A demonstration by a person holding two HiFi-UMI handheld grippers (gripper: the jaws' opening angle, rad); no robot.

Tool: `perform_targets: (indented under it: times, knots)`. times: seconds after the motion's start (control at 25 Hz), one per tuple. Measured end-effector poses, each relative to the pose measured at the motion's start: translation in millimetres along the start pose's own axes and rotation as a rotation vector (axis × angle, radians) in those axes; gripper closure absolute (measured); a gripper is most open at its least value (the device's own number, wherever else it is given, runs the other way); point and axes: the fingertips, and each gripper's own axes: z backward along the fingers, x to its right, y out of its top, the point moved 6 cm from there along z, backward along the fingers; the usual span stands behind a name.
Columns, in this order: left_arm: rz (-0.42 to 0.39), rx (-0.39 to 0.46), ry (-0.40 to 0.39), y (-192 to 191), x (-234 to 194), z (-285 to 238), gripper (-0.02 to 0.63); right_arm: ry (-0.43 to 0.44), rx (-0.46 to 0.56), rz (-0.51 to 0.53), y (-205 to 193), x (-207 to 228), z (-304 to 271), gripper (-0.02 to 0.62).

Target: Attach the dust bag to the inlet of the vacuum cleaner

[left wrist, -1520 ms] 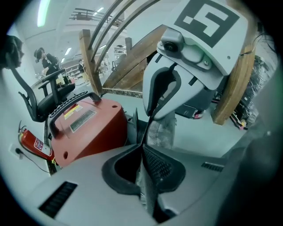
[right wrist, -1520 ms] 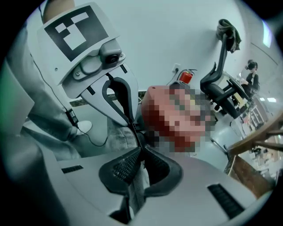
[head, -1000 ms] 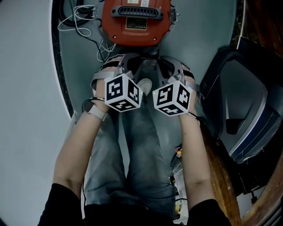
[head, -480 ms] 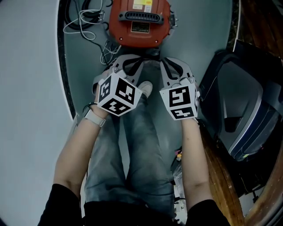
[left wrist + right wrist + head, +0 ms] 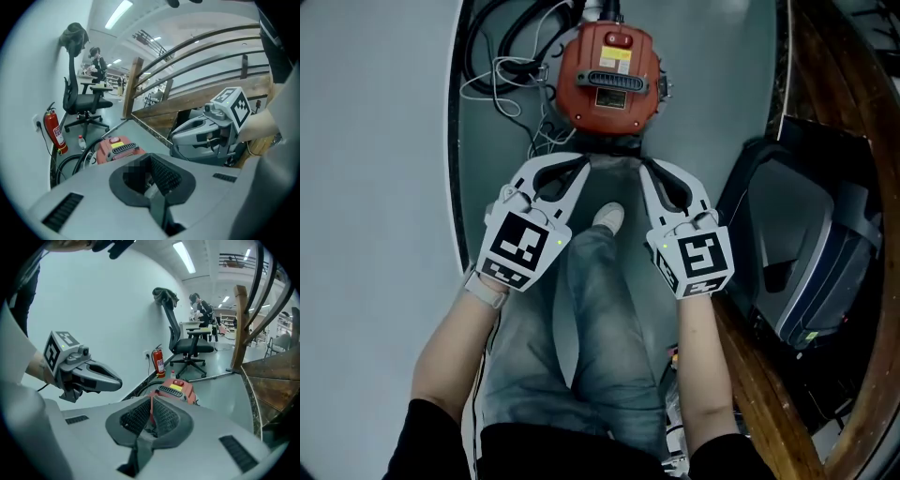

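Grey floor between wall and wooden rail; left gripper, right gripper fingers closed near vacuum cleaner.

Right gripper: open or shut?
Shut. The right gripper has its two ribbed pads together, only a sliver between, nothing held; the red vacuum cleaner sits beyond them.

A red drum-shaped vacuum cleaner stood on the grey floor ahead of the person's pale shoe. A tangle of black hose and white cable lay to its left. The left hand-held gripper and right hand-held gripper hung side by side just short of it, with the shoe below and between them. A dark grey plastic machine sat to the right.
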Motion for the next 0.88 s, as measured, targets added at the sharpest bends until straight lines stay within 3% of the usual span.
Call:
perform_targets:
  times: [0.2,0.88]
  knots:
    - [0.027,0.05,0.034,36.4,4.5,57.4,0.591,0.005,0.056,-0.008,42.3,-28.8,37.5,0.56]
    - [-0.027,0.161,0.128,166.0,79.5,225.0,0.591,-0.026,0.204,0.027,185.1,-100.5,189.1,0.56]
